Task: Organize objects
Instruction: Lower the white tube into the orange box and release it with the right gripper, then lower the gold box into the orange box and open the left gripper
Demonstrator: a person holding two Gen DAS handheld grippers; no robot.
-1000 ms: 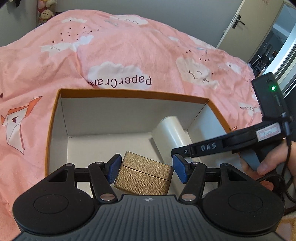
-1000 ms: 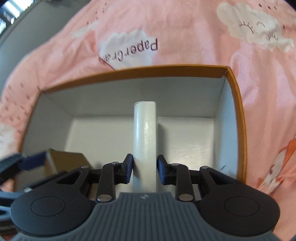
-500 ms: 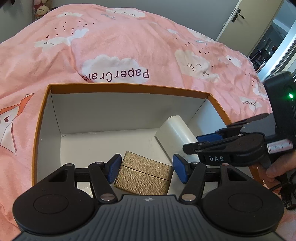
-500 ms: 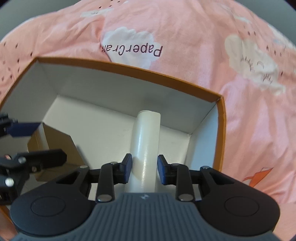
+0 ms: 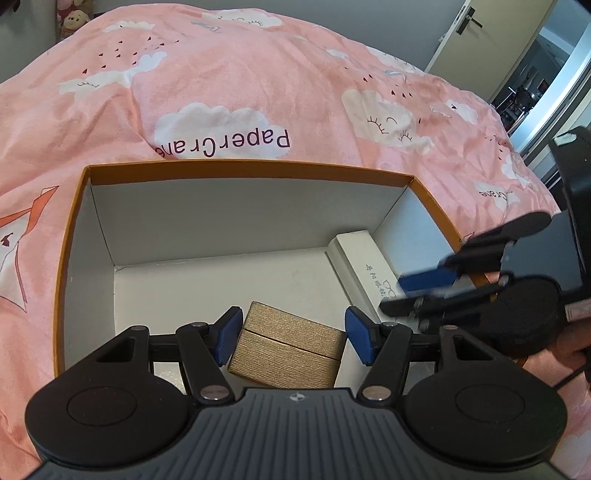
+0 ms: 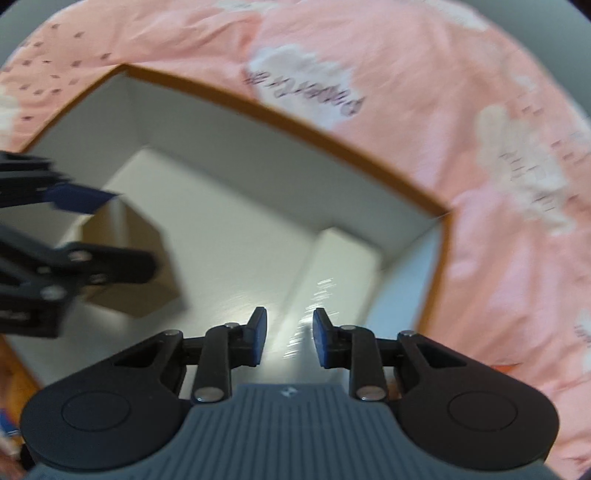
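An orange-rimmed cardboard box (image 5: 251, 165) with a white inside lies on the bed. A gold ribbed box (image 5: 288, 350) sits between the fingers of my left gripper (image 5: 291, 336), which is shut on it, low inside the cardboard box. A long white case (image 5: 365, 266) lies on the box floor against the right wall. My right gripper (image 6: 288, 341) is open just above the case (image 6: 332, 273) and no longer holds it. The right gripper also shows in the left wrist view (image 5: 443, 291). The right wrist view is blurred.
The box (image 6: 332, 140) rests on a pink quilt (image 5: 258, 74) with cloud prints. A doorway (image 5: 524, 74) opens at the far right. Soft toys (image 5: 74, 18) sit at the far left. The middle and left of the box floor (image 5: 184, 288) are bare.
My right gripper has opened and let go of the white case, which now lies flat against the right wall. The left gripper still holds the gold box, lower in the box.
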